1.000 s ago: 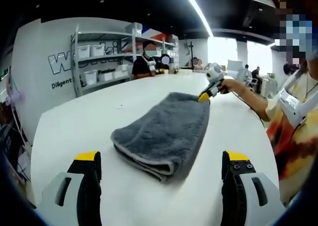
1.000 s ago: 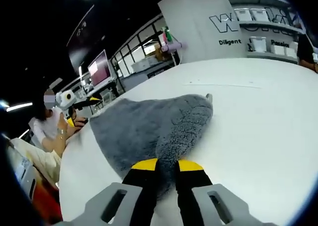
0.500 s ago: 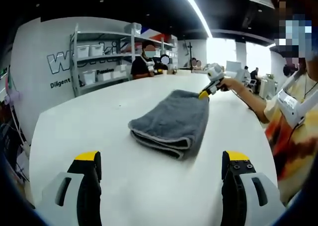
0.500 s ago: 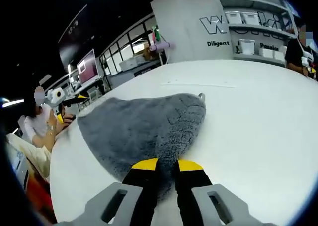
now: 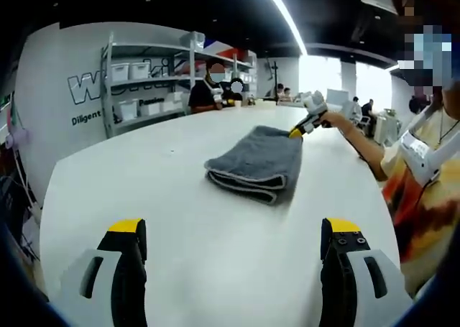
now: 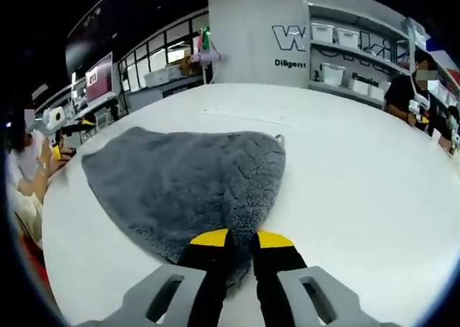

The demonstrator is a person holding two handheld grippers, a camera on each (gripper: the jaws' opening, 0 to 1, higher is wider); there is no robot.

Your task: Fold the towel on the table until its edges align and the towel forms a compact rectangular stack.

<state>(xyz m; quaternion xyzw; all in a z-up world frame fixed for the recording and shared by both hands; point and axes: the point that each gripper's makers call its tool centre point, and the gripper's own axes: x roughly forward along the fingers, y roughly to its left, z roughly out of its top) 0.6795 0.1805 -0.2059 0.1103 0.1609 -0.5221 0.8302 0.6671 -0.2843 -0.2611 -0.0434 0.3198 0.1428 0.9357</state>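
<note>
The grey towel [image 5: 257, 163] lies folded in layers on the white table [image 5: 144, 197], its rounded fold facing the left gripper [image 5: 233, 259]; that gripper hovers above the table well short of the towel, its jaws spread wide with nothing between them; the right gripper [image 6: 235, 239] sits at the towel's [image 6: 187, 187] edge, its yellow-tipped jaws pinched together on the cloth; in the left gripper view it [image 5: 296, 133] meets the towel's far corner; shelves [image 5: 144, 83] with bins stand beyond the table.

Folded grey towel [image 5: 257, 166] on white table [image 5: 144, 197], right hand-held gripper [image 5: 296, 132] at its far corner.
</note>
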